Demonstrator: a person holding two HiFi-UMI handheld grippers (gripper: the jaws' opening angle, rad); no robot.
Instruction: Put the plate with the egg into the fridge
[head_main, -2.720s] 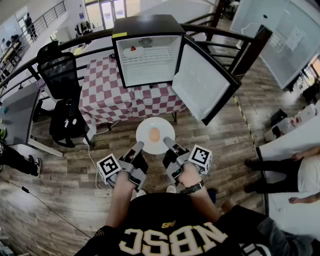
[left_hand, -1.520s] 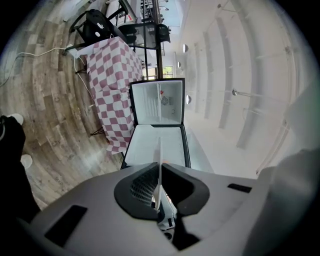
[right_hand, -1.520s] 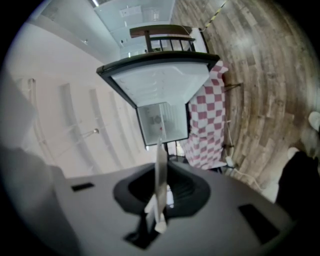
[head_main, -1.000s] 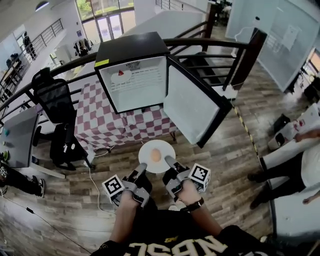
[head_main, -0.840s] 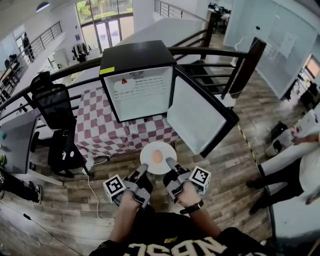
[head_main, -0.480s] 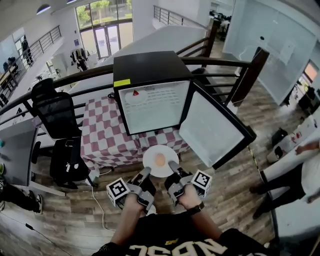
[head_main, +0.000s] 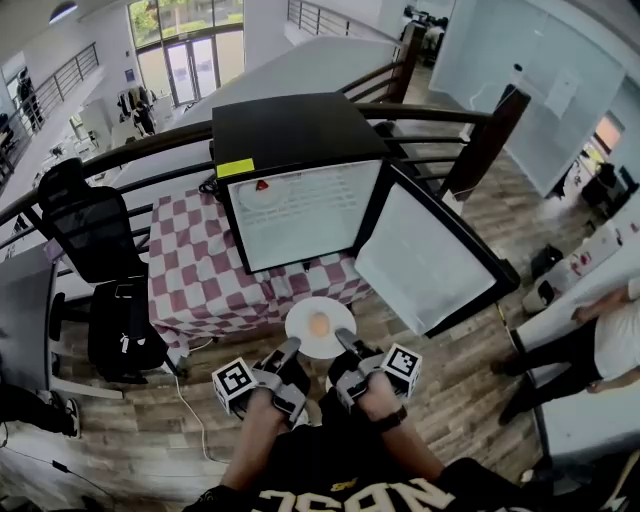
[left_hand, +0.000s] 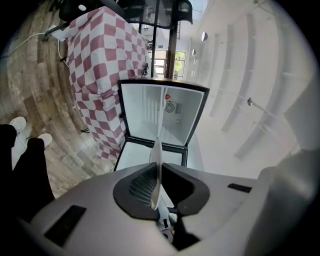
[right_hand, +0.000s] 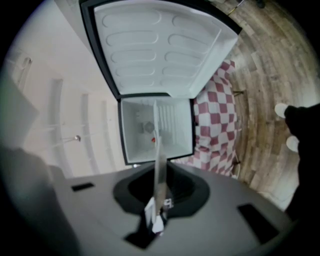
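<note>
At the left of the head view a black office chair (head_main: 88, 222) stands beside a desk (head_main: 190, 280) draped in a red-and-white checked cloth. On that desk sits the small black fridge (head_main: 290, 125), its white cavity (head_main: 305, 212) facing the person. Below it, in the lower middle of the frame, the left gripper (head_main: 291, 346) pinches the lower left rim of the plate (head_main: 337, 311). Its own view shows the fingers (left_hand: 136, 186) closed on that rim, with the plate edge-on between them. The egg (head_main: 319, 324) rests near the plate's centre. The plate hangs level over the wooden floor (head_main: 150, 420), just short of the desk's edge and not yet inside. The right gripper (head_main: 343, 337) clamps the lower right rim the same way, fingers (right_hand: 186, 191) shut tight on the thin edge. So the plate lies straight ahead of both pairs of fingers, with the cavity directly up-frame of it and neither hand clearly nearer. At the right the door (head_main: 430, 262) is swung wide on the right gripper's side, so I judge that side has less room going in.
</note>
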